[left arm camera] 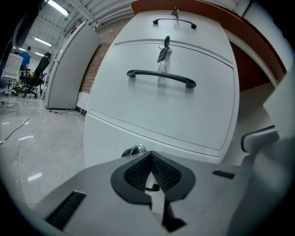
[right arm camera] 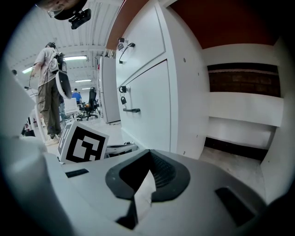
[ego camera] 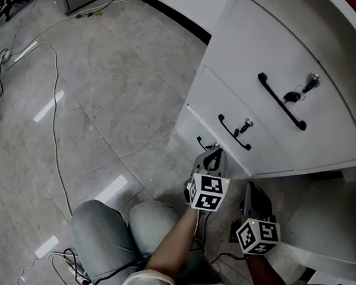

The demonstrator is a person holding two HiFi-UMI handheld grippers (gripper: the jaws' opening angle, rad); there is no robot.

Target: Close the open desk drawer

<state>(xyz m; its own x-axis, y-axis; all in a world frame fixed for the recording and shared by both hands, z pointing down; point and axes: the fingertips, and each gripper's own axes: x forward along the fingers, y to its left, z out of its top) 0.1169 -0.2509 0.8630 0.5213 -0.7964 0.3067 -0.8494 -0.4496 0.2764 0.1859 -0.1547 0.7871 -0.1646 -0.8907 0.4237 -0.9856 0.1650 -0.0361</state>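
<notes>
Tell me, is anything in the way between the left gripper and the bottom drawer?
Nothing I can see. The left gripper, jaws together, sits right by the bottom drawer front, beside its lock, with no object between.

No legible txt or nos

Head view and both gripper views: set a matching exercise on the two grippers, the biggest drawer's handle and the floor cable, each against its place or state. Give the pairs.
Things
1. left gripper
2. right gripper
3. long black handle
4. white cable

Places or states
A. lying on the grey floor
B. fingers shut, pointed at the white drawer fronts
C. on the largest drawer front, next to a key
D. fingers shut, beside the cabinet's side panel

Pairs: 1-B, 2-D, 3-C, 4-A
</notes>
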